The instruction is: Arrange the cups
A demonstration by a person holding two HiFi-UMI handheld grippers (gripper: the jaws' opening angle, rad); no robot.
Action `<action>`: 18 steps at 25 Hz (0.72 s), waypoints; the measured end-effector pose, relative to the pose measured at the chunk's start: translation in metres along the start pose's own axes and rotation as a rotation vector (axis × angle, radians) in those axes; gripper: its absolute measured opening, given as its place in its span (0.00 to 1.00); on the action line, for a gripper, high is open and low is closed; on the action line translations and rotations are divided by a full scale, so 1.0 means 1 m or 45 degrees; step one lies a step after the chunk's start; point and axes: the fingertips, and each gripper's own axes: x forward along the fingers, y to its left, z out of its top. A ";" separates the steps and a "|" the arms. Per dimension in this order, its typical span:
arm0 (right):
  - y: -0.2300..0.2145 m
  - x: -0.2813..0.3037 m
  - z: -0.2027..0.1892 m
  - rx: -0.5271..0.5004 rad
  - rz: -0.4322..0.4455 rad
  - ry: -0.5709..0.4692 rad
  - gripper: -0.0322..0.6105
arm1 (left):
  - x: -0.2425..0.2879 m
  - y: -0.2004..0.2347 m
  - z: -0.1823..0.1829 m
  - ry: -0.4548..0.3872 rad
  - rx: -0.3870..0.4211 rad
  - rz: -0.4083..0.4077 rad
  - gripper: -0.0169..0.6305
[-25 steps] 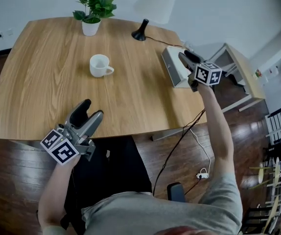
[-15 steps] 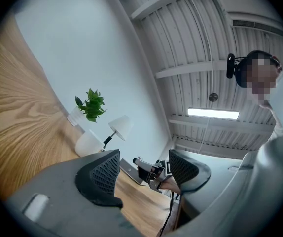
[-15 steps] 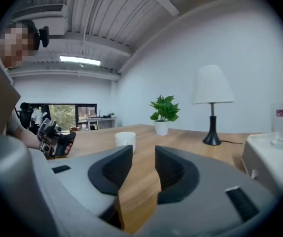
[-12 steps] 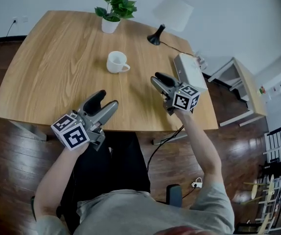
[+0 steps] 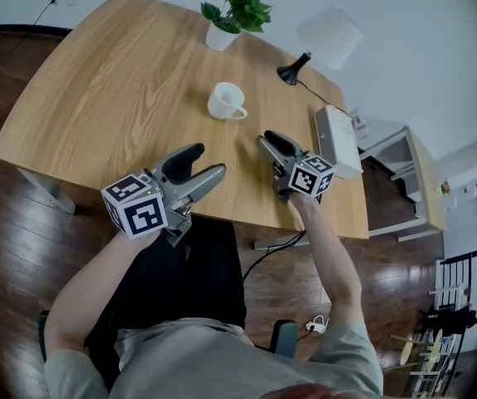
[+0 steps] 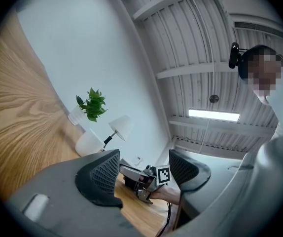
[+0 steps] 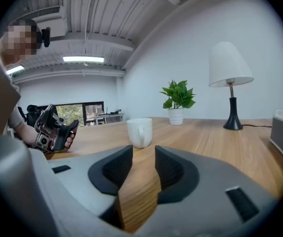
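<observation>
Left claw (image 5: 205,161) is held wide, with nothing between the jaws. Right claw (image 5: 270,141) is set narrow and empty; only bare table (image 5: 114,81) is seen through the gap. White cup (image 5: 226,101) is stood upright straight ahead of the right claw, handle turned toward it, untouched, farther from the left claw.

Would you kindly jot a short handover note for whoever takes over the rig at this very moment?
Left claw: open, empty, at the near edge of the table.
Right claw: jaws narrowly apart, nothing between them, pointing at the cup.
Cup: white, upright on the table, handle facing the right claw, untouched; the only cup in view.
Done: nothing visible.
Left: grasp the cup and place it.
</observation>
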 end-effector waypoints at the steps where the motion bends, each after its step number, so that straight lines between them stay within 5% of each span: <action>1: 0.000 0.003 0.001 -0.009 -0.002 0.001 0.26 | 0.000 0.000 0.001 -0.002 -0.004 0.001 0.50; 9: 0.002 0.037 0.021 -0.211 -0.046 0.049 0.32 | -0.001 0.001 0.001 -0.006 0.000 0.009 0.50; 18: 0.012 0.068 0.034 -0.264 -0.018 0.053 0.32 | -0.002 0.000 0.002 -0.012 -0.006 0.009 0.50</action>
